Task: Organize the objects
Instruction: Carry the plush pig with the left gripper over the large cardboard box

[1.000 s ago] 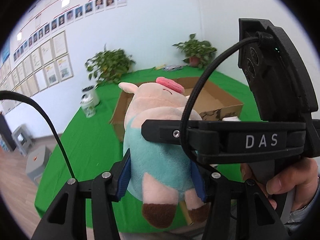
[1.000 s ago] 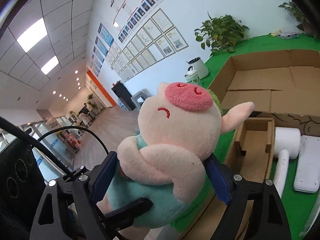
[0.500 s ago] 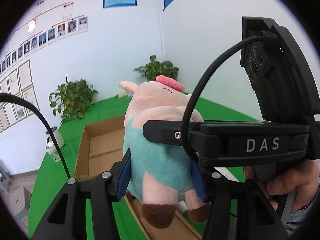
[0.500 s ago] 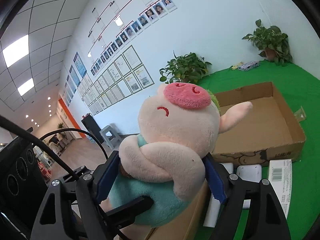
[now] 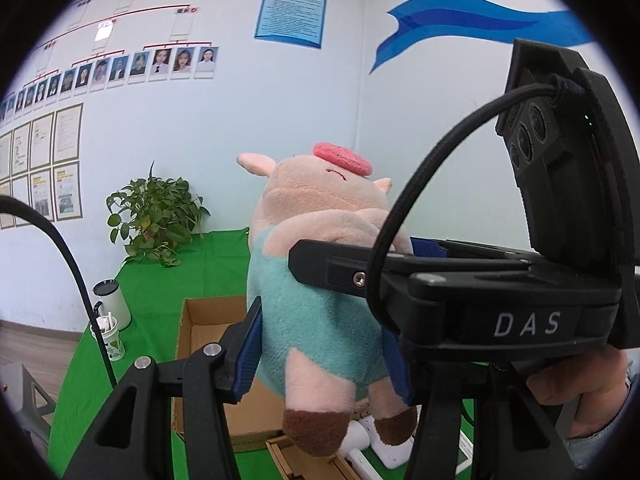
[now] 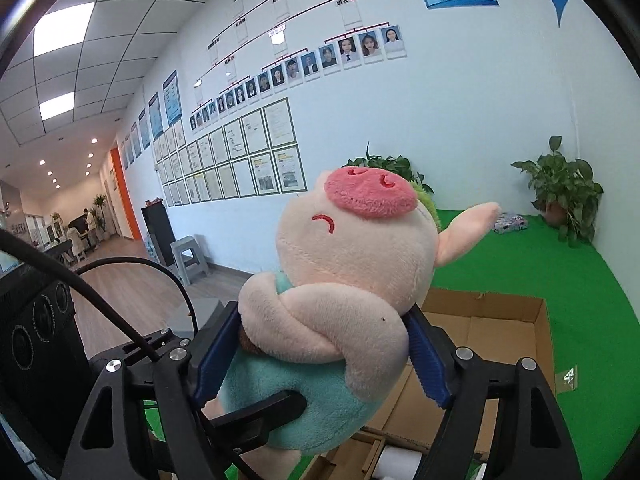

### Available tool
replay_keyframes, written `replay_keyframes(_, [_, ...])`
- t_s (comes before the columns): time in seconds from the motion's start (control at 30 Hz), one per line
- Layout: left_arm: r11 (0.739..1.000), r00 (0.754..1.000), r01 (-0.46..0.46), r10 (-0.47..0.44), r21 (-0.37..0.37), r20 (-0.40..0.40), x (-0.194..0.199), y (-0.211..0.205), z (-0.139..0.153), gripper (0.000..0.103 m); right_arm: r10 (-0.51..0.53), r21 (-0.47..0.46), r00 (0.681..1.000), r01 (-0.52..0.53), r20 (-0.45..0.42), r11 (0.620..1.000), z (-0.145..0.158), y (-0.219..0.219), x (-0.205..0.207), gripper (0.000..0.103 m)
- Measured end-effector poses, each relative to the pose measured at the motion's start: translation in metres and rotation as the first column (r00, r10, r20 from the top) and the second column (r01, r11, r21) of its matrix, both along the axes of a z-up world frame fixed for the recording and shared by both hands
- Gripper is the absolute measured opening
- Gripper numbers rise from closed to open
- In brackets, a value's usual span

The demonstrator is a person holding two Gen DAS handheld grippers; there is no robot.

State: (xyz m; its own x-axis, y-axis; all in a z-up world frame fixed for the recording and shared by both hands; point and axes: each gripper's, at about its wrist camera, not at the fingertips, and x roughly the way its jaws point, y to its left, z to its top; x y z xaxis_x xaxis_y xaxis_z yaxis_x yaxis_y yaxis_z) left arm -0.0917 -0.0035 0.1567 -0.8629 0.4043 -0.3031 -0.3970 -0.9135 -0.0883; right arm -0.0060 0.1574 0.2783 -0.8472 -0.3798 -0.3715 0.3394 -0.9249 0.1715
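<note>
A: So, where is the plush pig (image 5: 320,300)?
B: Up in the air above the cardboard box (image 6: 492,332), which sits on the green table (image 6: 560,280).
A: What holds it?
B: Both tools. The left gripper (image 5: 324,352) has its blue pads clamped on the teal belly. The right gripper (image 6: 316,354) squeezes it near the arms, its jaws narrowing a little.
A: Anything nearby?
B: A potted plant (image 6: 564,184) in the corner and a white jug (image 5: 113,304) at the table edge.
</note>
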Motion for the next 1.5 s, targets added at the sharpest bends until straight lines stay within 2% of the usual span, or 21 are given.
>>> replay_keyframes(0.2, [0.999,0.998,-0.025,0.023,0.032,0.058,-0.019,-0.012,-0.011,0.052,0.008,0.028,0.999,-0.01,0.04,1.0,-0.005,-0.025,-0.047,0.075])
replay_keyframes(0.5, [0.997,0.986,-0.038,0.026,0.067,0.167,-0.062,-0.047,-0.057,0.052,0.009,0.056,0.988,-0.018,0.155,0.998,-0.07,-0.063,-0.135,0.075])
replay_keyframes(0.73, [0.994,0.971,-0.073,0.053,0.08,0.234,-0.081,-0.064,-0.081,0.052,0.026,0.053,0.976,-0.038,0.219,0.998,-0.11,-0.082,-0.184,0.075])
replay_keyframes(0.87, [0.991,0.95,-0.105,0.077,0.078,0.302,-0.094,-0.074,-0.101,0.052,0.05,0.032,0.961,-0.061,0.271,0.998,-0.144,-0.096,-0.218,0.075])
replay_keyframes(1.07, [0.989,0.899,-0.132,0.092,0.064,0.429,-0.112,-0.086,-0.14,0.052,0.077,0.001,0.922,-0.084,0.38,0.996,-0.215,-0.111,-0.267,0.075])
replay_keyframes(1.2, [0.989,0.871,-0.138,0.096,0.052,0.481,-0.119,-0.088,-0.16,0.052,0.093,-0.022,0.894,-0.093,0.438,0.995,-0.26,-0.109,-0.29,0.075])
replay_keyframes(1.33, [0.987,0.839,-0.151,0.099,0.054,0.535,-0.122,-0.091,-0.174,0.056,0.097,-0.022,0.875,-0.098,0.474,0.995,-0.293,-0.111,-0.306,0.074])
replay_keyframes(1.4, [0.988,0.836,-0.151,0.104,0.044,0.538,-0.118,-0.094,-0.178,0.056,0.111,-0.04,0.858,-0.105,0.501,0.994,-0.308,-0.113,-0.312,0.074])
replay_keyframes(1.5, [0.988,0.851,-0.151,0.122,0.016,0.511,-0.108,-0.094,-0.176,0.056,0.124,-0.047,0.85,-0.117,0.511,0.992,-0.32,-0.117,-0.312,0.074])
